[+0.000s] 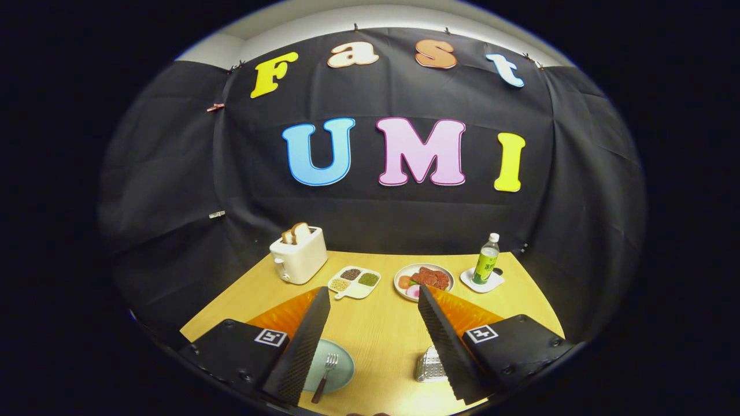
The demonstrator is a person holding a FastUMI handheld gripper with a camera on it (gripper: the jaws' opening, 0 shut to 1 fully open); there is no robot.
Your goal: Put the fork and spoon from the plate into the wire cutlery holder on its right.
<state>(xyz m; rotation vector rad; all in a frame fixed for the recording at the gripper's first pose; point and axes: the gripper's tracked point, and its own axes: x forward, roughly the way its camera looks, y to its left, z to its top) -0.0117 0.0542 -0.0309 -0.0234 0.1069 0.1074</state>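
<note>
Tool [374, 323] wide apart right now, holding nothing, hovering well above the wooden surface [381, 329]. Fork [325, 377] lying on the pale green plate [340, 370], just inside the left finger, tines pointing away, dark handle running back past the plate's near rim. Can't spot the spoon, probably tucked behind that left finger, so no call on where it sits. Wire cutlery holder [429, 366] over by the right finger, partly covered by it, on the plate's right with bare wood between.

Handling guess: fork looks like thin metal with a darker handle, so light, stiff, nothing fragile, but slick and lying flat, which makes the pinch fiddly. Best bet probably the handle, roughly mid-length, fingers closing across its narrow width. That bit overhanging the rim looks like the easy spot, with a little clearance underneath. Grabbing near the tines seems worse: likely to swing or slip. Plate could slide if nudged, so go gentle. Holder looks light too and may tip if bumped on the drop.

Toaster [298, 256], snack dish [354, 282], meat plate [424, 281] and bottle [487, 259] sit far beyond, well clear.
</note>
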